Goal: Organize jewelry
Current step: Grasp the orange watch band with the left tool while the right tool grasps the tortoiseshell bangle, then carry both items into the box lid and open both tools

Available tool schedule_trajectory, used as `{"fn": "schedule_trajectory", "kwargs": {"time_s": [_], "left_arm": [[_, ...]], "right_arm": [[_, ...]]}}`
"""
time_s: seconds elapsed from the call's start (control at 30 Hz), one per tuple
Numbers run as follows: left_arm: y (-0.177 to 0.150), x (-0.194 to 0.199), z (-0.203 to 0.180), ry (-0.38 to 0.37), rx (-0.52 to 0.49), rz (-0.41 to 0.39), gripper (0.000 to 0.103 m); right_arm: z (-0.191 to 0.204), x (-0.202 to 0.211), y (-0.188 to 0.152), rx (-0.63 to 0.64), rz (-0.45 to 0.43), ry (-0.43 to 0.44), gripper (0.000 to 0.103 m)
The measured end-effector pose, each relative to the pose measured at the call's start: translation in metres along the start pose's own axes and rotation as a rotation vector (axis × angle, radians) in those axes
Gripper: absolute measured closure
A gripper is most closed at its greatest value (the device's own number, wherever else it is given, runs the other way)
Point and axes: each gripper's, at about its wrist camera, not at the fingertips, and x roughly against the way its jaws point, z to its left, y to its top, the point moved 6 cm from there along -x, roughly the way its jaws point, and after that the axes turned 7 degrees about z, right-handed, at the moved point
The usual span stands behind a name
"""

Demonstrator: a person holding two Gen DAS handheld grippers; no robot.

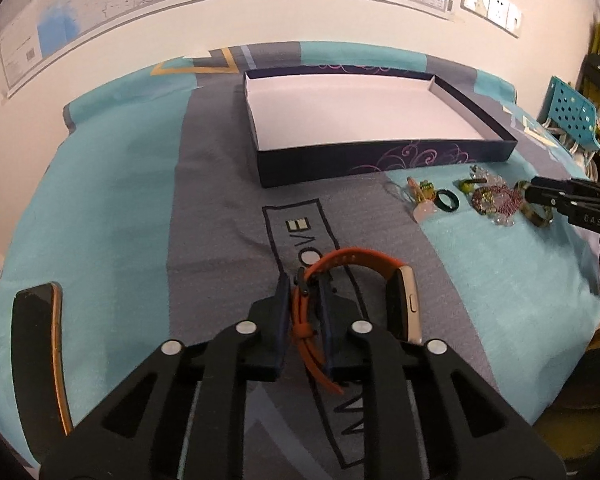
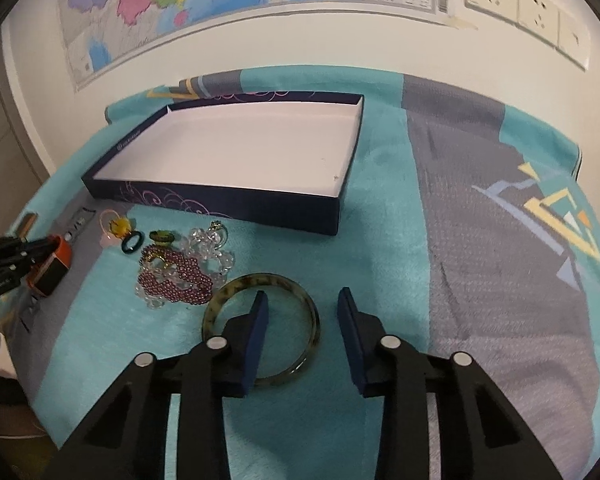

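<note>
My left gripper [image 1: 305, 285] is shut on the orange strap of a smartwatch [image 1: 400, 296], held just above the bedspread; it also shows in the right wrist view [image 2: 50, 266]. My right gripper [image 2: 303, 300] is open, its left finger inside a mottled green bangle [image 2: 312, 320] and its right finger outside the rim. An open dark blue box [image 1: 380, 160] with a white inside lies beyond; its wall shows in the right wrist view [image 2: 220, 200]. A pile of purple beads [image 2: 180, 276], clear crystals [image 2: 216, 254], a dark ring [image 2: 132, 242] and small charms lies between the two grippers.
A phone [image 1: 36, 356] lies at the left edge of the teal and grey bedspread [image 1: 120, 200]. A wall with a map [image 2: 180, 0] and sockets [image 2: 520, 4] is behind. A teal perforated chair [image 1: 572, 112] stands at the far right.
</note>
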Motion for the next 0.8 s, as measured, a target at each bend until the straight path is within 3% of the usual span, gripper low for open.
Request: {"fn": "schedule_trajectory", "kwargs": {"time_s": [0.07, 0.17, 0.23, 0.37, 0.8], "left_arm": [[-0.001, -0.001, 0.0, -0.009, -0.006, 0.002, 0.086], [-0.001, -0.002, 0.001, -0.022, 0.002, 0.002, 0.087], [0.0, -0.002, 0.001, -0.008, 0.004, 0.001, 0.092], [0.001, -0.001, 0.001, 0.004, 0.004, -0.004, 0.094], [0.039, 0.028, -0.01, -0.09, 0.009, -0.118, 0.094]], "right_arm": [[0.002, -0.001, 0.001, 0.017, 0.0, 0.008, 0.083], [0.001, -0.002, 0.004, 0.018, 0.003, 0.011, 0.093], [0.0, -0.002, 0.005, 0.01, 0.003, 0.02, 0.097], [-0.005, 0.001, 0.005, -0.016, 0.0, 0.05, 0.097], [-0.008, 0.03, 0.032, -0.062, -0.091, 0.165, 0.097]]}}
